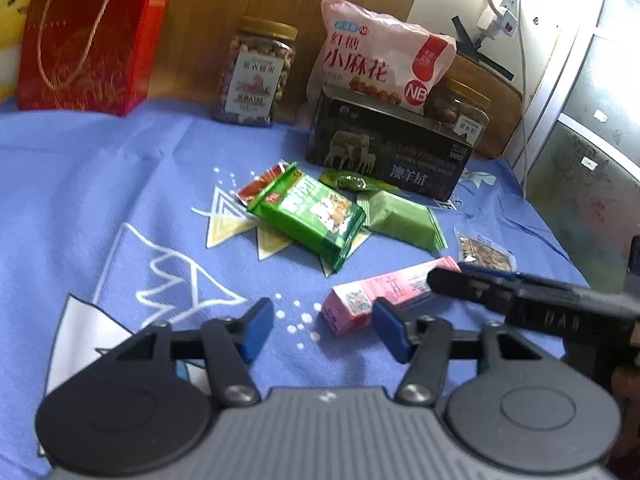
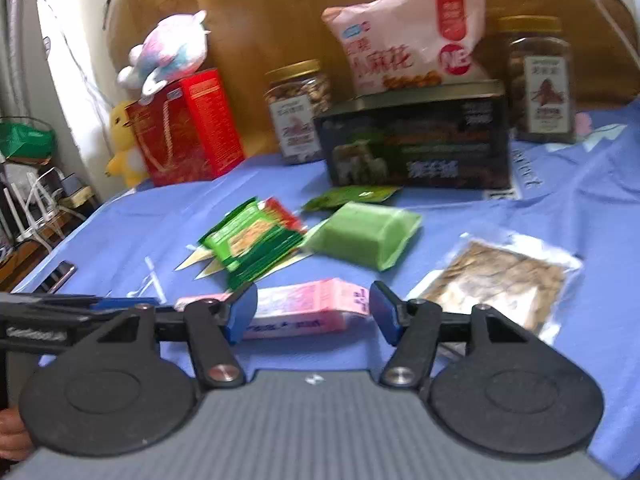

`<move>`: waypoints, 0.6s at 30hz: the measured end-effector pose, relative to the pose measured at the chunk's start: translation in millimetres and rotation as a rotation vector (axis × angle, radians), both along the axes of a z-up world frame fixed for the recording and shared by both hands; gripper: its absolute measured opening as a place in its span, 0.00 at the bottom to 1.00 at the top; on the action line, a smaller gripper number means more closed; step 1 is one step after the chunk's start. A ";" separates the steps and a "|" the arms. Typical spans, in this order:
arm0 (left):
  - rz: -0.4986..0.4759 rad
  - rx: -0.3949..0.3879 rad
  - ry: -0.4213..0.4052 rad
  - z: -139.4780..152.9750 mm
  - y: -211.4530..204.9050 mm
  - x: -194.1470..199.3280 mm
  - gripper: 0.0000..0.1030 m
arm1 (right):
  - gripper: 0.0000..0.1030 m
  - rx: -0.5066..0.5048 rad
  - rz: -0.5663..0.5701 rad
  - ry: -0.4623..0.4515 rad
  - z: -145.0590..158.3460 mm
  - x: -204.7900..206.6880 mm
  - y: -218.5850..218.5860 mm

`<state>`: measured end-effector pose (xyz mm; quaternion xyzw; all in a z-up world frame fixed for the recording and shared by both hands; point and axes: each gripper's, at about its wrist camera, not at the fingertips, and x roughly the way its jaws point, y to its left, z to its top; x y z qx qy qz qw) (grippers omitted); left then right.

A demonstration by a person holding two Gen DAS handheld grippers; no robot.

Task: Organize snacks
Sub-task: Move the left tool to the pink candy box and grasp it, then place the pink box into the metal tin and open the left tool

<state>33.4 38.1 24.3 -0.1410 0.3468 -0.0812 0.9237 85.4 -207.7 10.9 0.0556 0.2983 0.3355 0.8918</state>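
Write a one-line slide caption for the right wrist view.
Right gripper, jaws open, lines up on the pink carton lying on the blue cloth, loose snack packets beyond.

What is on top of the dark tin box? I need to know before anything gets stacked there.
A pink snack bag stands on the dark tin box. Whether it leans on the wooden board behind is hidden, and so is the lid beneath it.

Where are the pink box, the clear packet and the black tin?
pink box (image 2: 304,312), right wrist view, on its top face.
clear packet (image 2: 496,276), right wrist view, on its middle.
black tin (image 1: 388,148), left wrist view, on its front side.
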 end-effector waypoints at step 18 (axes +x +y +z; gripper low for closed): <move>0.003 -0.021 -0.047 12.4 14.6 -10.6 0.62 | 0.49 -0.093 0.088 -0.080 -4.4 -42.9 8.6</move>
